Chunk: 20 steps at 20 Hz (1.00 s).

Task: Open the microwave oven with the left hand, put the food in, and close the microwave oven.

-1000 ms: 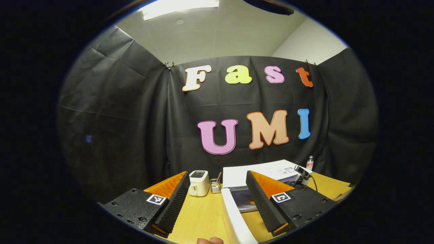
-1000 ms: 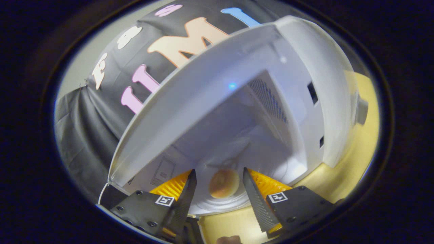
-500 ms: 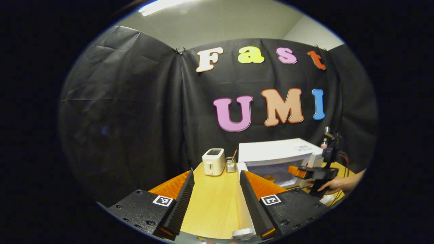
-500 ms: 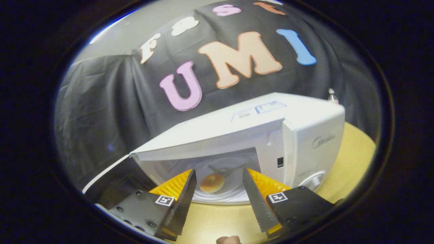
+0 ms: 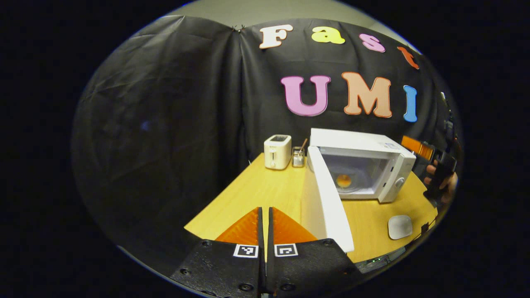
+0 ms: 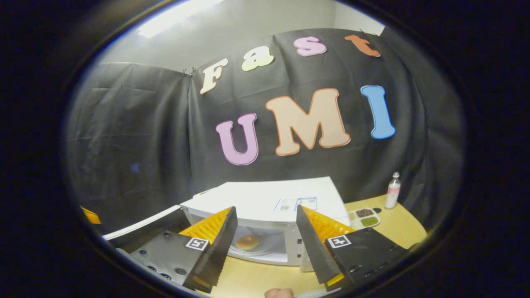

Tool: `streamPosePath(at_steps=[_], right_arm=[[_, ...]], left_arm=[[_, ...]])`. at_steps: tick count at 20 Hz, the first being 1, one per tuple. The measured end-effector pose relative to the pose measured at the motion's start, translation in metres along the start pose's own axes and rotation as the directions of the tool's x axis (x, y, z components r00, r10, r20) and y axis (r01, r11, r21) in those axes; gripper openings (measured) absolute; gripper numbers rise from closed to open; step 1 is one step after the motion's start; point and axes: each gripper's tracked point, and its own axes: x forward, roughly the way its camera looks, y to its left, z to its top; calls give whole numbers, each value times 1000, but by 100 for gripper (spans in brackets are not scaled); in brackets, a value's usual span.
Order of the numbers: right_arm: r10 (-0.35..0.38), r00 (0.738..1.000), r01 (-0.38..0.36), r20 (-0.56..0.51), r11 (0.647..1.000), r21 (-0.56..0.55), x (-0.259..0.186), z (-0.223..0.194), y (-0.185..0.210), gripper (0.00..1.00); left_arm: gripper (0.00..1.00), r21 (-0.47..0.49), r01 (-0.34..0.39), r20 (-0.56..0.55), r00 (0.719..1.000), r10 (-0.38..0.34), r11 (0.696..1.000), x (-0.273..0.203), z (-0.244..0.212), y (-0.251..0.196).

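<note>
The white microwave [image 5: 364, 163] stands on the wooden table [image 5: 248, 194] with its door [image 5: 327, 203] swung wide open toward me. A round golden bun [image 5: 343, 181] lies on the turntable inside. My left gripper [image 5: 265, 231] is shut with nothing between its fingers, back from the door's near edge. In the right gripper view the microwave [image 6: 265, 198] sits just ahead, and the bun [image 6: 247, 242] shows between the fingers of my right gripper [image 6: 265, 211], which is open, empty and outside the cavity. That same right gripper [image 5: 422, 149] hovers right of the microwave, held by a hand [image 5: 445, 182].
A white toaster [image 5: 277, 151] and a small utensil holder [image 5: 297, 156] stand left of the microwave at the back. A white dish [image 5: 400, 227] lies near the table's front right. A bottle [image 6: 393, 190] and a condiment tray [image 6: 364, 216] sit behind the microwave's right side.
The right gripper has drawn back out of the microwave and risen, leaving the bun on the turntable. The left gripper has gone from open to shut and pulled away from the door.
</note>
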Motion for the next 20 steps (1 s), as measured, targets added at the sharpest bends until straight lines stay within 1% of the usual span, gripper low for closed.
streamPosePath(at_steps=[1,4,5,6,7,8,9,10,13,14,15,17,20], right_arm=[[-20,1000,20,14,1000,-6,-4,14,-11,88],[-56,993,58,100,998,-17,-21,64,-35,88],[-67,991,69,118,997,-18,-26,77,-42,82],[-76,989,79,130,997,-17,-31,84,-50,82],[-89,986,93,139,996,-19,-34,93,-59,82],[-100,984,105,148,994,-25,-38,102,-70,82],[-114,981,121,158,992,-33,-43,109,-80,88],[-127,978,135,166,990,-42,-46,115,-90,82],[-161,971,175,178,982,-69,-61,127,-113,82],[-168,969,184,180,980,-74,-64,131,-120,88],[-172,969,188,180,979,-76,-67,134,-125,82],[-185,966,202,179,976,-83,-73,140,-136,82],[-184,965,206,188,973,-106,-84,147,-147,82]], left_arm=[[0,5,0,0,1000,0,1000,1,-5,-1],[0,82,-9,-19,1000,10,997,10,-24,-7],[0,99,-2,-38,999,6,995,12,-32,-12],[0,105,5,-60,998,2,994,12,-39,-20],[0,128,-11,-42,999,16,992,18,-37,-20],[0,137,11,-34,999,-6,991,13,-33,-32],[0,139,25,-33,999,-21,990,11,-32,-42],[0,143,36,-38,999,-31,989,13,-33,-50],[0,147,63,-51,997,-56,987,18,-38,-71],[0,143,73,-61,996,-65,987,19,-41,-78],[0,139,84,-68,995,-75,987,20,-42,-88],[0,142,104,-73,993,-94,984,23,-45,-107],[0,162,134,-76,989,-123,978,31,-43,-133]])
